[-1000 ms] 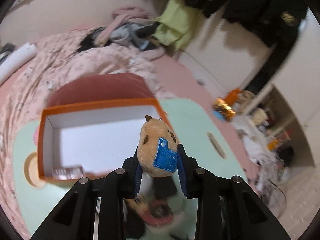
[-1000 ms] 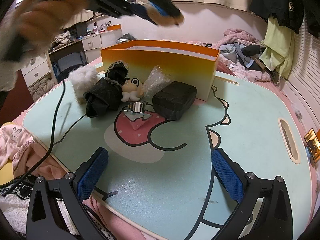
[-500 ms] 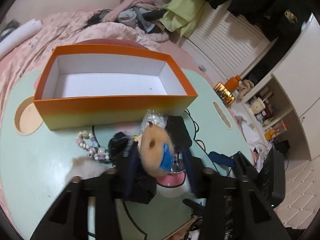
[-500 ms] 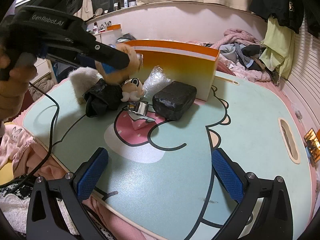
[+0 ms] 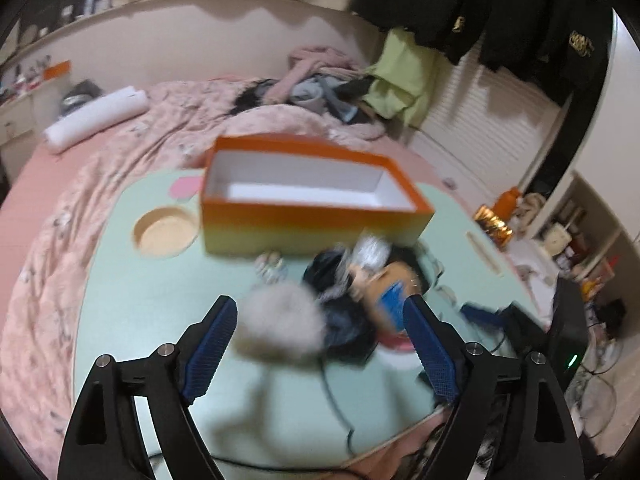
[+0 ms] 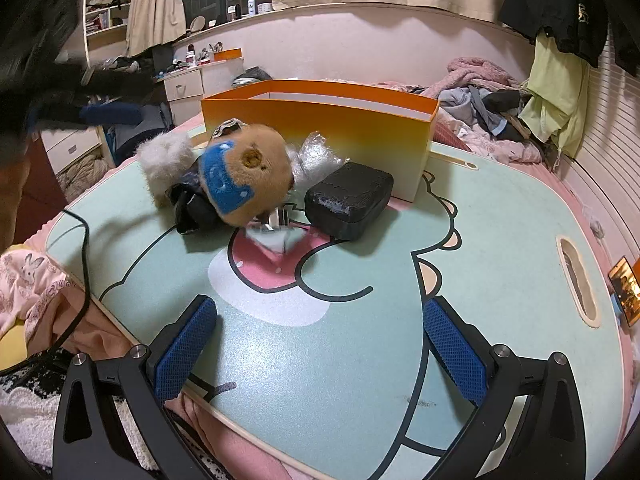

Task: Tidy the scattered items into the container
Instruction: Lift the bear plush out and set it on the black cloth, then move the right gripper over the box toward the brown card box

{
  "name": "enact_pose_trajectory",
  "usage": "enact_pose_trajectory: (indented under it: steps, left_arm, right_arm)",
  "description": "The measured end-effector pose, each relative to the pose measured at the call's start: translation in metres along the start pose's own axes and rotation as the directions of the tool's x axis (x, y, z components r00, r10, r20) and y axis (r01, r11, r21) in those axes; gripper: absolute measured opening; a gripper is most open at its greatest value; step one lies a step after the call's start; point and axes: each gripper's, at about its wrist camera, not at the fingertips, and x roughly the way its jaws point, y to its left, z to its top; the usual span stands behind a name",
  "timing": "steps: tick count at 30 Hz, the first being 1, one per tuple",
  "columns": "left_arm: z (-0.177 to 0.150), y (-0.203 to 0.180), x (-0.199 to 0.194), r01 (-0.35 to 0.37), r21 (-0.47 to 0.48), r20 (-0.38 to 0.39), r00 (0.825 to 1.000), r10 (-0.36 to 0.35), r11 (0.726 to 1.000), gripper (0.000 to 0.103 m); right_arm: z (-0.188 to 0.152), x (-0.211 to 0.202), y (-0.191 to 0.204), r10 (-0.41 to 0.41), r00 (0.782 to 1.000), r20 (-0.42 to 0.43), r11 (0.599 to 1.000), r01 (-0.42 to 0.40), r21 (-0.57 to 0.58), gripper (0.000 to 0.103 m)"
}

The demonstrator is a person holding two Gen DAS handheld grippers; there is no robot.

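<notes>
Right tool (image 6: 320, 344), fingers apart, empty, nearest on the tabletop (image 6: 500, 264). Beyond it the plush toy (image 6: 246, 174) lies atop the scattered pile, outside the orange box (image 6: 320, 120); likely light and soft, best pinched across its body. Left tool (image 5: 320, 320) likewise apart, empty.

Dim indoor light; left view motion-blurred, fisheye-warped edges.
</notes>
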Motion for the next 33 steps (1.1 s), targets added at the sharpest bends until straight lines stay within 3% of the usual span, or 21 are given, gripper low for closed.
enact_pose_trajectory:
  steps: [5,10,11,13,14,33]
  left_arm:
    - [-0.036,0.001,0.01,0.009,-0.015,-0.01,1.0,-0.01,1.0,0.086]
    - [-0.051,-0.009,0.033,-0.097,0.053,-0.034,0.995,0.099,0.994,0.087]
    - [-0.054,-0.011,0.037,-0.112,0.065,-0.04,0.993,0.115,0.992,0.089]
    - [-0.063,-0.018,0.045,-0.185,0.123,-0.01,0.982,0.188,0.975,0.103]
    - [-0.067,-0.024,0.048,-0.221,0.163,0.021,0.975,0.22,0.962,0.103]
    - [-0.067,-0.025,0.05,-0.19,0.165,0.022,0.982,0.189,0.968,0.103]
  right_arm:
    - [0.0,0.0,0.0,0.0,1.0,0.0,1.0,0.0,0.0,0.103]
    - [0.0,-0.001,0.0,0.0,1.0,0.0,1.0,0.0,0.0,0.103]
    - [0.0,0.0,0.0,0.0,1.0,0.0,1.0,0.0,0.0,0.103]
    - [0.0,0.0,-0.001,0.0,1.0,0.0,1.0,0.0,0.0,0.103]
    - [-0.001,0.0,0.0,-0.001,1.0,0.0,1.0,0.001,-0.002,0.103]
    - [0.0,-0.006,0.001,-0.006,1.0,-0.026,1.0,0.007,0.015,0.103]
